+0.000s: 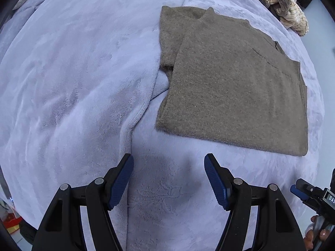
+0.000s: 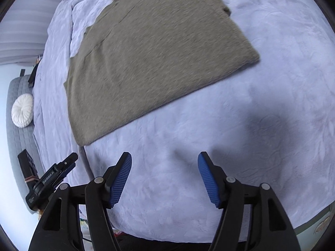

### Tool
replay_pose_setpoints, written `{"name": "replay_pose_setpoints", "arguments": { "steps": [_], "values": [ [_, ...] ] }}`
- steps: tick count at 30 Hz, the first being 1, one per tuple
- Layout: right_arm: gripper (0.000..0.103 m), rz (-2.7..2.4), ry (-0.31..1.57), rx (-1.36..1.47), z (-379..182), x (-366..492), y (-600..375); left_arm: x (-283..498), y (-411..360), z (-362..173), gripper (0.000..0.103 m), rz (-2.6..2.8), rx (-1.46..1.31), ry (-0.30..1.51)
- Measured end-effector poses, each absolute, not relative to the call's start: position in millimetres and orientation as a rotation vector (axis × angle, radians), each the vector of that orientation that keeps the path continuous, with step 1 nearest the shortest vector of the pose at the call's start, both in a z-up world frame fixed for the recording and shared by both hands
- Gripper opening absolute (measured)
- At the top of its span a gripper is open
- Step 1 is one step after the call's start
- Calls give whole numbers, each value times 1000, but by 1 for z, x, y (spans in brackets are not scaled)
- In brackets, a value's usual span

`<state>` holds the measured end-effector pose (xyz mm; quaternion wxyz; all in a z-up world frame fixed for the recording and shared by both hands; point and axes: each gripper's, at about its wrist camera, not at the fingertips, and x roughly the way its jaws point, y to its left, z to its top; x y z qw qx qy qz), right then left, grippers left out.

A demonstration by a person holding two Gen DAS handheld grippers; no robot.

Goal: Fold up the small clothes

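Blanket (image 1: 73,83) under claws; folded sweater (image 1: 230,87), striped garment (image 1: 286,10) beyond.

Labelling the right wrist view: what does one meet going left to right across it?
White cushion → left tool → folded sweater → bare blanket.

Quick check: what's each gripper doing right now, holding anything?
Left gripper: jaws open, nothing between them, over the blanket.
Right gripper: jaws open, empty; the folded sweater lies free.
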<state>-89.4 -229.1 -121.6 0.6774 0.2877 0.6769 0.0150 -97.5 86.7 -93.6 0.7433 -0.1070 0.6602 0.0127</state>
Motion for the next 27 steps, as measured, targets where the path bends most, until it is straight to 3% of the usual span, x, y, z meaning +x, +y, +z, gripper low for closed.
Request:
{"name": "replay_pose_setpoints", "arguments": {
  "steps": [27],
  "values": [
    [71, 80, 1529, 631, -122, -96, -183, -106, 109, -83, 71, 10, -164, 1437]
  ]
}}
